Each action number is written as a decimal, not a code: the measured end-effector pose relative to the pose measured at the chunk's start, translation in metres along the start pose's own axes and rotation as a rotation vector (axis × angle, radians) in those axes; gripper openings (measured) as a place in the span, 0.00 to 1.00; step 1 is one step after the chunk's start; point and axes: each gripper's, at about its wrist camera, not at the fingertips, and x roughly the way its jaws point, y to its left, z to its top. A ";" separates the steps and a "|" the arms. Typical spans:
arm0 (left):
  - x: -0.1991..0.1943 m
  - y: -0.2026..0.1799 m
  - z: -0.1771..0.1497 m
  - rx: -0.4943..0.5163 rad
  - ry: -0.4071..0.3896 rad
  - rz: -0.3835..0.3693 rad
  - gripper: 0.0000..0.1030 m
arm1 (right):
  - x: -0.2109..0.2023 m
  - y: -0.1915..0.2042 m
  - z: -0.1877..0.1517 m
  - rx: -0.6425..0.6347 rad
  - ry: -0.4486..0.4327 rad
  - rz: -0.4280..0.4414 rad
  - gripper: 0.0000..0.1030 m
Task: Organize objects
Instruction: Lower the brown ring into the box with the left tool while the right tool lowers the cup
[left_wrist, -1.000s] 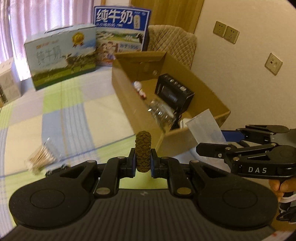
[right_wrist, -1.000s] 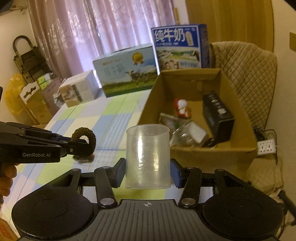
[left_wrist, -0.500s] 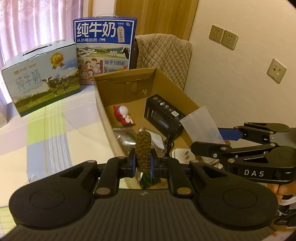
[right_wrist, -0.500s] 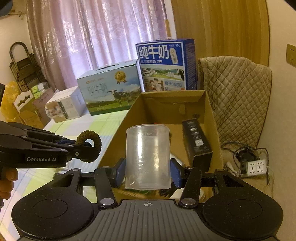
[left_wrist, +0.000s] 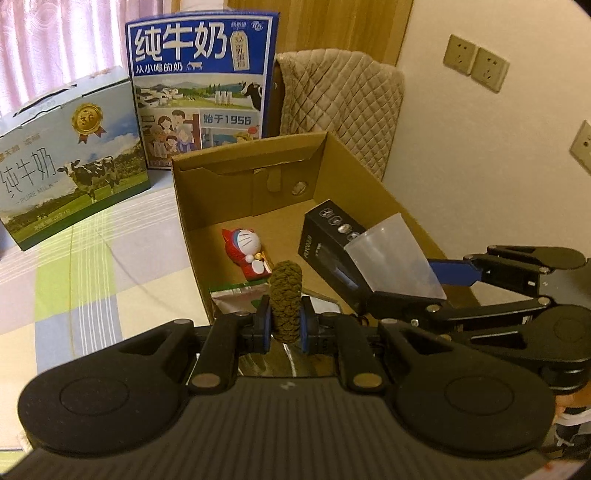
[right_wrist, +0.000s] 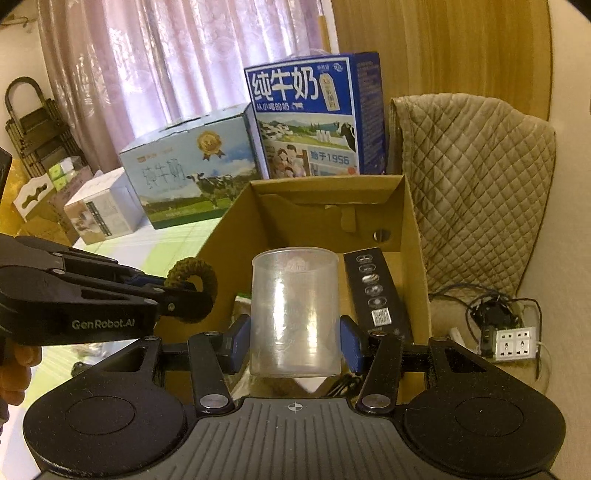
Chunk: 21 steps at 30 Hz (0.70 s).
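My left gripper (left_wrist: 284, 326) is shut on a brown braided ring (left_wrist: 285, 295), held upright over the near end of the open cardboard box (left_wrist: 184, 206). In the right wrist view the same ring (right_wrist: 192, 290) shows at the left, above the box's near left wall. My right gripper (right_wrist: 294, 345) is shut on a clear plastic measuring cup (right_wrist: 294, 314), upright over the box (right_wrist: 415, 258). From the left wrist view, the cup (left_wrist: 395, 258) hangs tilted above a black carton (left_wrist: 325, 240). A red cat figurine (left_wrist: 245, 254) and a foil pouch (left_wrist: 236, 297) lie inside.
Two milk cartons (left_wrist: 70, 155) (left_wrist: 201, 88) stand behind the box on the checked cloth (left_wrist: 92, 266). A quilted chair (right_wrist: 472, 184) and a power strip with cables (right_wrist: 513, 343) sit to the right. Wall sockets (left_wrist: 476, 68) are on the wall beyond.
Both grippers have moved forward and over the cardboard box, carrying the ring and the cup. The cotton swabs on the cloth have dropped out of view.
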 end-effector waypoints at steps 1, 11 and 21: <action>0.006 0.001 0.003 0.000 0.008 0.006 0.11 | 0.004 -0.002 0.002 0.000 0.004 -0.001 0.46; 0.044 0.008 0.019 0.006 0.058 0.027 0.11 | 0.036 -0.017 0.012 -0.005 0.041 -0.007 0.46; 0.063 0.013 0.030 0.007 0.064 0.040 0.17 | 0.052 -0.022 0.019 0.000 0.054 -0.007 0.46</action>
